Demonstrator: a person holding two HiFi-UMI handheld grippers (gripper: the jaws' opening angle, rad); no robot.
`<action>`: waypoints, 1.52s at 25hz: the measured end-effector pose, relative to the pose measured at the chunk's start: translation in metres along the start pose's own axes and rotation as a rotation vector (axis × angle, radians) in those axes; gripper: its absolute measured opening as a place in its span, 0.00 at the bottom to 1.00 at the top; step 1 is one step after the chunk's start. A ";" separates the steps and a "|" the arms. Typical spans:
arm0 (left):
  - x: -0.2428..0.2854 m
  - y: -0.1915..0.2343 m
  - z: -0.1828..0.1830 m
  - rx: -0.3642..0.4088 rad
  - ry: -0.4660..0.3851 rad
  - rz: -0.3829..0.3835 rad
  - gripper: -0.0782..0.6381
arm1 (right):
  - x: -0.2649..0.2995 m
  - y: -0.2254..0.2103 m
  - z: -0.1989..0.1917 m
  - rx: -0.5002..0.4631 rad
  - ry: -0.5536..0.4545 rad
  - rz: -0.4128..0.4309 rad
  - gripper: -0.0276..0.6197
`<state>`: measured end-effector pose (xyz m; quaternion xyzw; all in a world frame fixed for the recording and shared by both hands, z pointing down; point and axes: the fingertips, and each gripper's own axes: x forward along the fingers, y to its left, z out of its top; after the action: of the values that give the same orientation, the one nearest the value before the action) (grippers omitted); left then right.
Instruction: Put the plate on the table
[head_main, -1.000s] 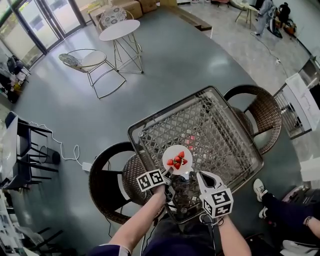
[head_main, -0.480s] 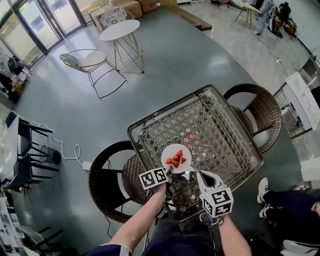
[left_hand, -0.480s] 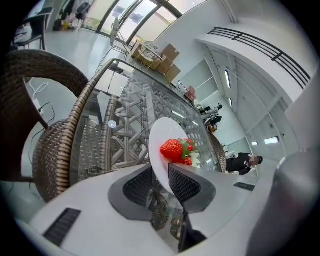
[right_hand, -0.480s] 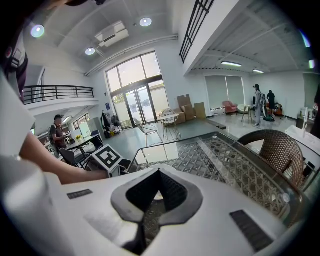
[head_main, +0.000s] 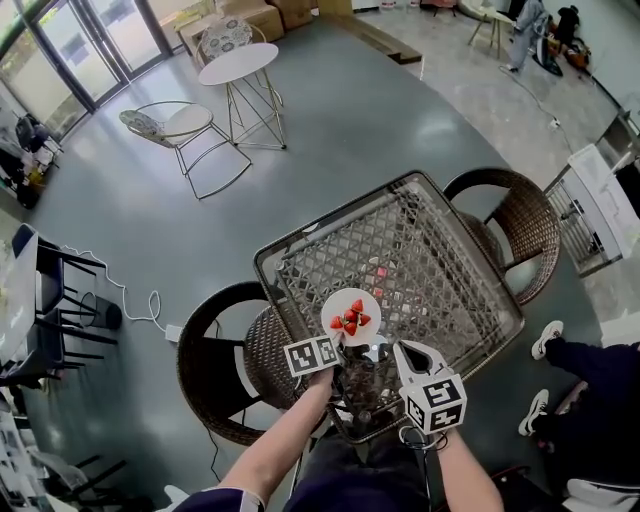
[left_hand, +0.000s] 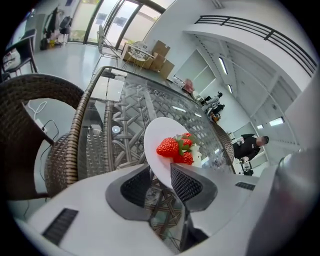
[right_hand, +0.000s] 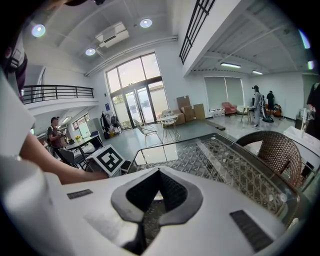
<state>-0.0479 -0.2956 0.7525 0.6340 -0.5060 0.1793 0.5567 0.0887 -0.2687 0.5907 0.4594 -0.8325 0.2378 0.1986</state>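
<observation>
**A:** Head view first. Where does the plate (head_main: 352, 297) sit?

**B:** On the glass tabletop (head_main: 440, 250), close to the edge nearest the person. Strawberries (head_main: 350, 321) are piled at the plate's centre.

**A:** Left tongs?

**B:** The left tongs (left_hand: 161, 175) are at the plate's near rim. The jaws have just been opening and now stand wide apart, so they are released. The rim pokes into the gap between them. The left pad is clear of the rim. The right pad is right up against the plate's edge, and whether it touches can't be told. There is no grip on the plate.

**A:** Right tongs?

**B:** The right tongs (right_hand: 159, 172) are clenched, tips together, with nothing between them. In the head view they sit to the right of the plate, nearer the person and apart from it.

**A:** What's around the plate?

**B:** A wicker chair (head_main: 215, 365) is left of the plate, tucked against the tabletop's edge. A second chair (head_main: 520, 225) is far right of the plate, past the tabletop's opposite corner. Lattice wicker shows through the glass under the plate.
</observation>
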 end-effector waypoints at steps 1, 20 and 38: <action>0.000 0.000 -0.001 0.017 0.006 0.005 0.27 | -0.001 0.000 0.000 0.000 -0.002 -0.001 0.05; -0.043 -0.028 -0.020 0.279 -0.042 -0.033 0.27 | -0.023 0.008 0.011 -0.008 -0.052 0.007 0.05; -0.175 -0.143 -0.004 0.675 -0.367 -0.242 0.12 | -0.058 0.050 0.067 -0.062 -0.205 0.093 0.05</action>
<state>0.0000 -0.2342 0.5403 0.8576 -0.4314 0.1524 0.2349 0.0668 -0.2455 0.4937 0.4359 -0.8758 0.1725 0.1152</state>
